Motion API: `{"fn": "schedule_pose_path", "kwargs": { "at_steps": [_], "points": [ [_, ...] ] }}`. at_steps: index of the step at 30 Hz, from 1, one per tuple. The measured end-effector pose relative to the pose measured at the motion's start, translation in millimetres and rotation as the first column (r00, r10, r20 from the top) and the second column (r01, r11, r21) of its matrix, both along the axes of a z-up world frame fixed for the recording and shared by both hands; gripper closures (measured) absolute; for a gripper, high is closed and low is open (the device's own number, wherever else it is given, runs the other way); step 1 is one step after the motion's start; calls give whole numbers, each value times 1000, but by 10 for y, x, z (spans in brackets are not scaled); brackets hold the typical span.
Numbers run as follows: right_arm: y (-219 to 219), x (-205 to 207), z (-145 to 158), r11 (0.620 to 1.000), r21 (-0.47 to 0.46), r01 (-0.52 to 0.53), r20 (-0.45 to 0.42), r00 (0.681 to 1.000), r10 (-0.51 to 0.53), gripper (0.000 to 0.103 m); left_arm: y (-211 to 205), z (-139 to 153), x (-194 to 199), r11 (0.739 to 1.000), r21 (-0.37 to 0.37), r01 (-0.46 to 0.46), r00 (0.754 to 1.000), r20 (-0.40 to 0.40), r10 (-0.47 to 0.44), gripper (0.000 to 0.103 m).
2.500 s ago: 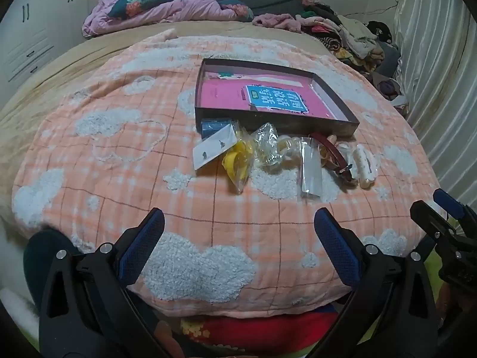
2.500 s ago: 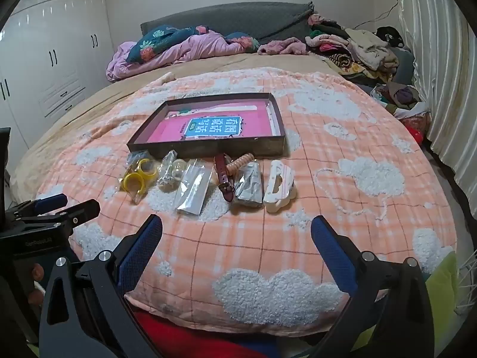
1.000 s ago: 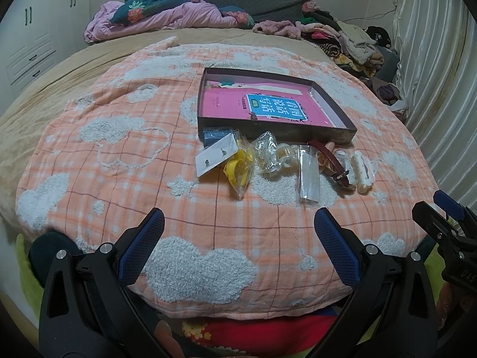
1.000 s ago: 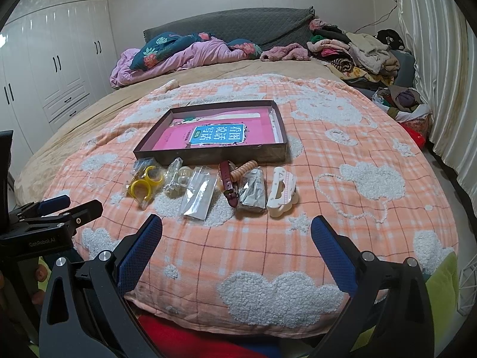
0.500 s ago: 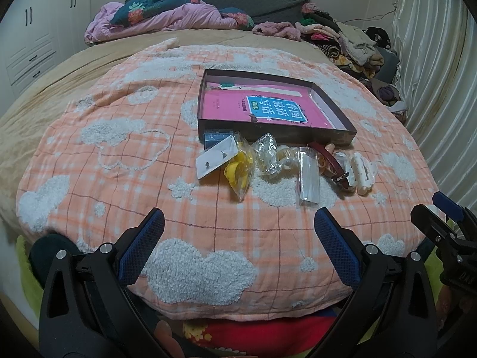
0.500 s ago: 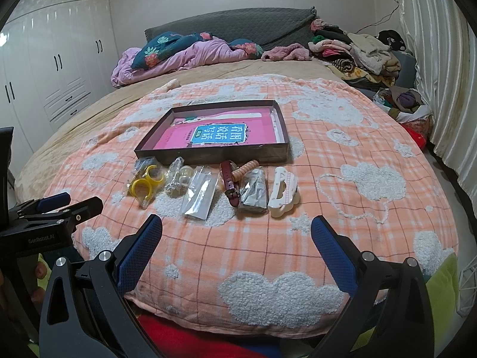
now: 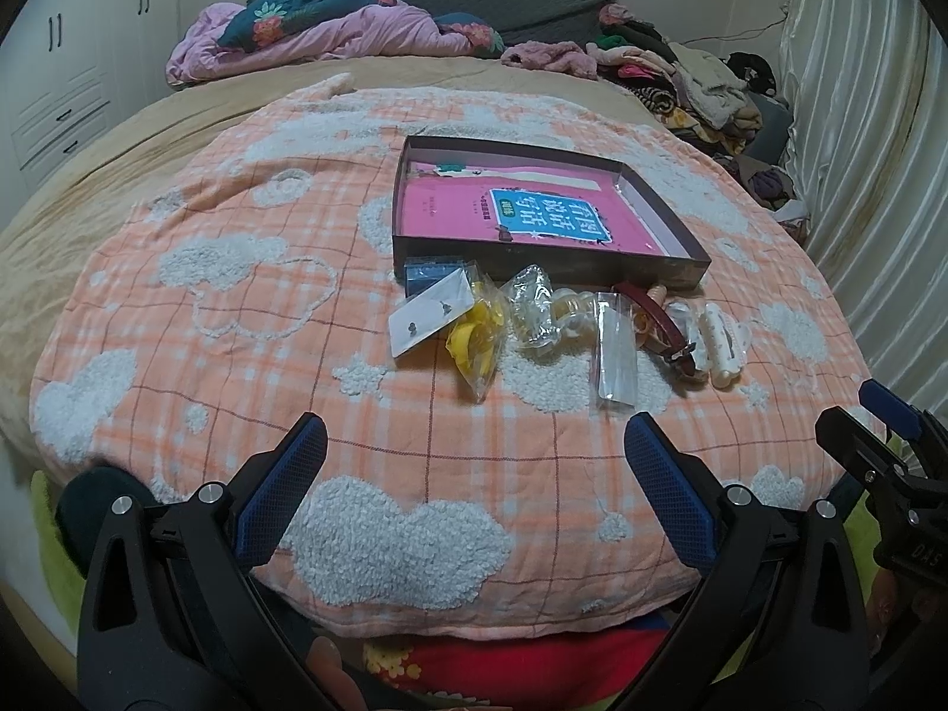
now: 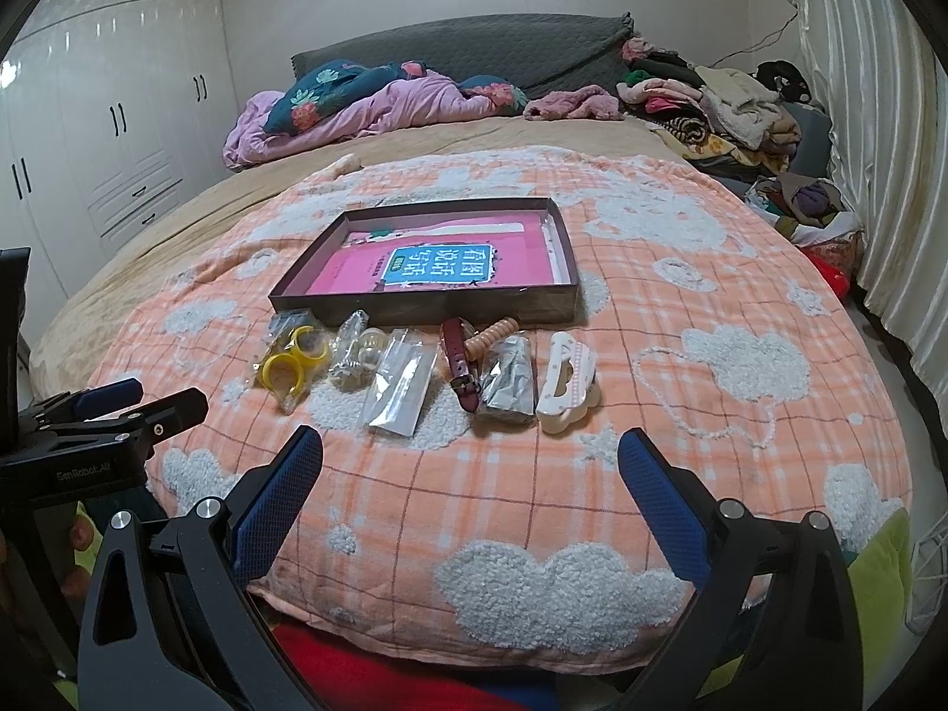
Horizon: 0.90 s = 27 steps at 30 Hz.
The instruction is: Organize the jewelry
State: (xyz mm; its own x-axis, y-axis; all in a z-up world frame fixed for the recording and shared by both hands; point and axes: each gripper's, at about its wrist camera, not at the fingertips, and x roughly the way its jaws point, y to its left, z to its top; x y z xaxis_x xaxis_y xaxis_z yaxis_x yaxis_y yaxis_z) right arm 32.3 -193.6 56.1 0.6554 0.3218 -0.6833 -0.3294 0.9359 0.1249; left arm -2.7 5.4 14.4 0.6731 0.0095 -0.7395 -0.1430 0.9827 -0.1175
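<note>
A dark shallow box (image 7: 687, 240) (image 8: 426, 308) with a pink book inside lies on the peach blanket. In front of it is a row of jewelry: a white earring card (image 7: 429, 311), yellow rings in a bag (image 7: 474, 335) (image 8: 293, 364), a clear bag of pale pieces (image 7: 536, 308) (image 8: 355, 355), a long clear packet (image 7: 616, 349) (image 8: 400, 385), a maroon strap (image 7: 666, 326) (image 8: 462, 364), a silvery packet (image 8: 506, 382) and a white hair clip (image 7: 723, 340) (image 8: 566, 382). My left gripper (image 7: 474, 474) and right gripper (image 8: 471, 474) are both open and empty, near the bed's front edge.
The peach cloud-pattern blanket (image 7: 237, 296) covers the bed. Rumpled pink bedding (image 8: 355, 112) and piled clothes (image 8: 711, 101) lie at the far end. White wardrobes (image 8: 89, 148) stand left, curtains (image 8: 889, 178) right.
Both grippers have drifted slightly, with the view shifting a little; the jewelry and box have not moved and both grippers stay open.
</note>
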Motion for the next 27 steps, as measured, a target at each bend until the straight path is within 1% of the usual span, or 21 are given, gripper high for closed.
{"fn": "schedule_pose_path", "kwargs": {
  "at_steps": [5,15,23,27],
  "points": [
    [61,57,-39,1000,-3,-19,-3,1000,19,4,34,33,22,1000,0,-18,1000,-1,18,9],
    [200,226,-58,997,-13,-76,-3,997,76,4,297,-72,151,997,-2,-82,997,-13,82,9],
    [244,449,-87,996,-6,-86,-5,996,86,4,548,-151,339,992,-15,-126,991,-38,126,9],
    [245,550,-114,996,-8,-84,-3,996,84,4,636,-200,457,990,-9,-142,988,-59,141,9]
  ]
}}
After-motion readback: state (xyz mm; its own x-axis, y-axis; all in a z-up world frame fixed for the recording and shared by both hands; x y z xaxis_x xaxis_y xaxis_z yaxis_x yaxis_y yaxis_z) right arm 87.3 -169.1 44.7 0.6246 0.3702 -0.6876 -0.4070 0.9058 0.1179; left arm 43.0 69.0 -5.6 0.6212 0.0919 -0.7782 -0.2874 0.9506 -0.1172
